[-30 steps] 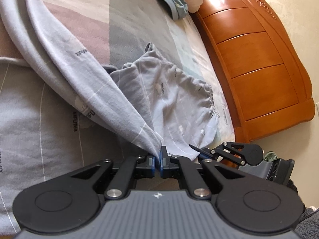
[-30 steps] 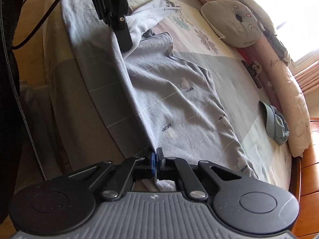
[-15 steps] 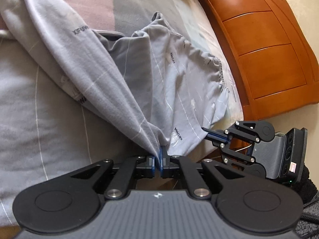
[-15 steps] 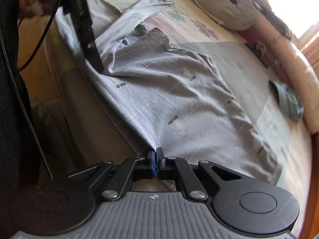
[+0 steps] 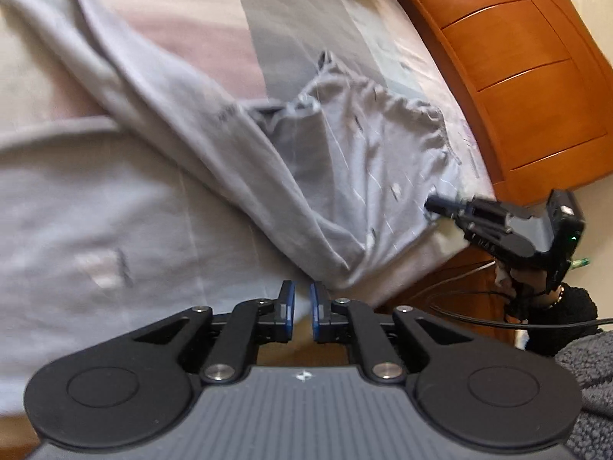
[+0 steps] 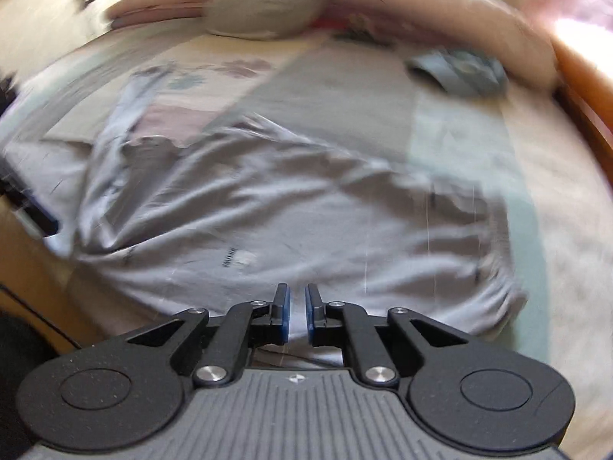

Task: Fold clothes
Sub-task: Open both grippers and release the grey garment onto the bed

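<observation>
The left claw (image 5: 302,303) is opening, its blue pads narrowly apart with nothing between them, just short of the rumpled pale grey-blue cotton garment (image 5: 345,176) on the patchwork-sheeted bed (image 5: 76,199). Only this view shows the glossy orange wooden bed frame (image 5: 509,61). The right claw (image 6: 297,308) is opening, empty, over the garment; only there a round grey cushion (image 6: 264,7) appears, blurred.

A: What can't you make out?
B: The right wrist view is smeared; the round pillow (image 6: 264,11) is a blur.
A: And the shirt (image 6: 291,207)?
B: Its print is unreadable, its near hem hidden behind the gripper body.
</observation>
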{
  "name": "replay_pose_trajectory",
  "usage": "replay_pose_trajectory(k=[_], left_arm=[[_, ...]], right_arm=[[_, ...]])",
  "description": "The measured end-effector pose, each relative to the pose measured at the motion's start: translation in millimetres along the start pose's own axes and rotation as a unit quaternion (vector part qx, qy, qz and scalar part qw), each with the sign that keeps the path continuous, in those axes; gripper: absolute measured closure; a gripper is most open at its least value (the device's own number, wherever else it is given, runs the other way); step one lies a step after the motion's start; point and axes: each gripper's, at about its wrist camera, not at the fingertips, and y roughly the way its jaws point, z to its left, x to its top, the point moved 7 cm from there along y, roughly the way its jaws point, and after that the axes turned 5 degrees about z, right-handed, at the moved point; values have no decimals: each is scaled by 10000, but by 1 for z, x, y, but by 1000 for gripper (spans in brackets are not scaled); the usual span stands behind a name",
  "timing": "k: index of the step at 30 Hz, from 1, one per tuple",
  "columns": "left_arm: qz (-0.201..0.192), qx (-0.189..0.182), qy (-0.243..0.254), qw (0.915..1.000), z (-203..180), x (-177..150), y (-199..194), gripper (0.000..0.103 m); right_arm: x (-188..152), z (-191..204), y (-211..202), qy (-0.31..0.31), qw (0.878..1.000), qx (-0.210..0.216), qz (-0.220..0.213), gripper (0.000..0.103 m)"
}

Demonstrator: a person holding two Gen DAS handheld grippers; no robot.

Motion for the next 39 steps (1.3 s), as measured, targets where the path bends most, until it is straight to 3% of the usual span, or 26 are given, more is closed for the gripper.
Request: replay_pose_trajectory(k=[3, 7, 9, 13, 18, 20, 27, 31, 39], left_arm=[[-209, 351, 401, 9984, -5, 15, -10, 87], [-476, 879, 1308, 9863, -29, 41, 0, 86], [-589, 1114, 1807, 9754, -44, 54, 12, 86], [-676, 1087, 2563, 9581, -81, 68, 40, 85], [-530, 890, 2874, 9522, -104, 65, 76, 78], [-410, 944, 2860, 9527, -103, 60, 87, 78], [-268, 988, 2690, 9577, -92, 53, 96, 77], [-272, 1037, 2698, 9569, -92, 54, 97, 77], [-283, 1058, 2724, 9559, -94, 54, 100, 73]], right_arm=[[-21, -5, 2, 151, 9998, 18, 152, 91], [-35, -19, -21, 1224, 9918, 356, -6, 90], [-42, -26, -25, 1994, 9764, 807, -209, 90], [-59, -35, -20, 3166, 9369, 1384, -531, 87], [-71, -44, -9, 4197, 8839, 1888, -832, 80], [-76, -46, -7, 4424, 8717, 1907, -893, 78], [-83, -74, -20, 4806, 8528, 1530, -1356, 69], [-82, -83, -19, 4726, 8623, 1245, -1325, 69], [-82, -93, -20, 4664, 8675, 956, -1441, 69]])
